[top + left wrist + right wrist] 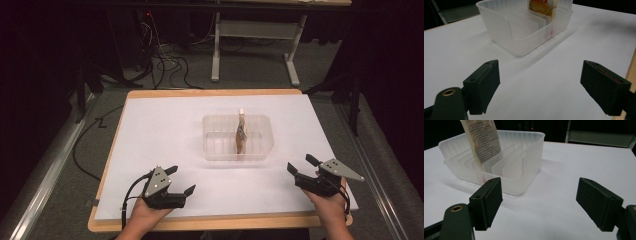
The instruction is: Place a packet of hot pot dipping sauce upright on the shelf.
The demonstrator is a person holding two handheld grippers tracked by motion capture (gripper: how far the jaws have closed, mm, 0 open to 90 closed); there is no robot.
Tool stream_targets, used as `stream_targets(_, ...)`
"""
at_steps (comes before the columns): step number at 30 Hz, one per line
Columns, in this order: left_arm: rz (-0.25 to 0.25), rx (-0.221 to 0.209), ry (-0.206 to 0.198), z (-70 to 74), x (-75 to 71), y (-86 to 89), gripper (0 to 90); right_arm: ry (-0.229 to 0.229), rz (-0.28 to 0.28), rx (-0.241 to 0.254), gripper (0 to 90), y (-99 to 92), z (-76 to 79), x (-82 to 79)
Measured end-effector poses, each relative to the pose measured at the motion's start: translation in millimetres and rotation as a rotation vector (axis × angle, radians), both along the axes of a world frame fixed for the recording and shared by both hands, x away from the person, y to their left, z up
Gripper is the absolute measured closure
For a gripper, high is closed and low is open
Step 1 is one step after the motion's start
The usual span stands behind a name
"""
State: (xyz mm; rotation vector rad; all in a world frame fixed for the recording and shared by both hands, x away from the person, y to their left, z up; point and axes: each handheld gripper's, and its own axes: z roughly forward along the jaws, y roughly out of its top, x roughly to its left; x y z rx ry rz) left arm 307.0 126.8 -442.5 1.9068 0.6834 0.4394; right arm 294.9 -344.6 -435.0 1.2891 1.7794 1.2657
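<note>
Two hand-held grippers are seen at the near edge of a white-covered table [165, 125], each resting in a person's hand with nothing between its fingers. The left gripper [181, 180] is held at the near left, its fingers [482, 86] spread wide over bare table; the right gripper [302, 164] is held at the near right, its fingers [486, 202] likewise spread and empty. Farther back, near the middle of the table and well apart from both grippers, a clear plastic bin [212, 150] with upright dividers is set, and a printed sachet [241, 132] is slotted upright between two dividers, leaning slightly, its top rising above the rim. The light bin is judged likely to slide or tip if the sachet is pulled at a slant without the bin being steadied. A thin, limp sachet could also be pinched too low and be crumpled against a divider.
</note>
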Motion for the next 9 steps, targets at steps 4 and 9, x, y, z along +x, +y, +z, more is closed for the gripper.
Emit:
stream_targets(4, 0.011, -0.011, 0.003, -0.1, 1.2, 4.9, 16.3, 0.007, -0.007, -0.002, 21.8, 0.6, -1.4, 1.0)
stream_targets(9, 0.015, -0.025, -0.004, 1.7, 0.8, 8.5, 16.3, 0.019, -0.029, -0.003, 22.6, -0.9, -4.6, 2.9)
